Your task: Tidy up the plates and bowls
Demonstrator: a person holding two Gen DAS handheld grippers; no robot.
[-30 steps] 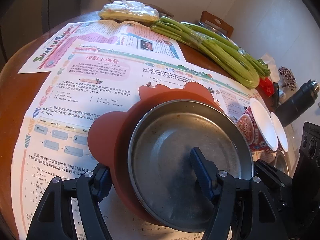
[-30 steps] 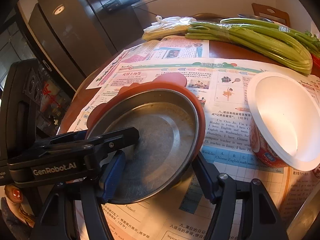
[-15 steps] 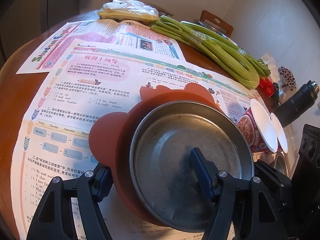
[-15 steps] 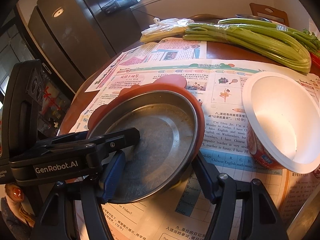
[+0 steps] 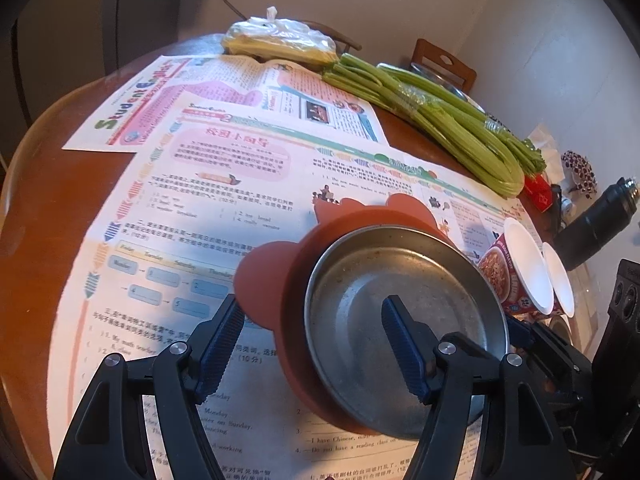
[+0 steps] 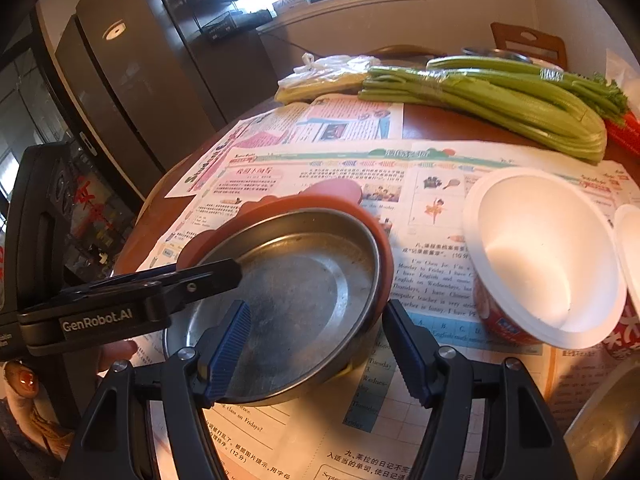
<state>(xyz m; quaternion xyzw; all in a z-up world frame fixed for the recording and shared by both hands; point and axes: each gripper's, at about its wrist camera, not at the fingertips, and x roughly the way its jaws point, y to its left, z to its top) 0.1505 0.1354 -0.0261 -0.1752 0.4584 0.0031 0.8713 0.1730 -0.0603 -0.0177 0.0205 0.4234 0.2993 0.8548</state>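
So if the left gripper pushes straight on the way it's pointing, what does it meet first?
Most likely the metal plate in the red silicone dish: the left gripper already straddles their rim, one finger over the plate, the other outside. Depth is uncertain.

The metal pan [image 6: 304,292] sits in the silicone plate [image 5: 288,280] on the newspapers [image 5: 192,200]; two paper bowls [image 6: 544,256] stand right of it; celery [image 6: 500,100] lies behind.

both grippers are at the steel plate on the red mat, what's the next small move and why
Probably close one gripper on the rim before lifting. The steel plate sits tilted on the red mat, and both the left gripper and right gripper straddle its edge, one finger inside the dish, one outside, with no pad visibly pressing. The empty white bowls wait beside it for stacking.
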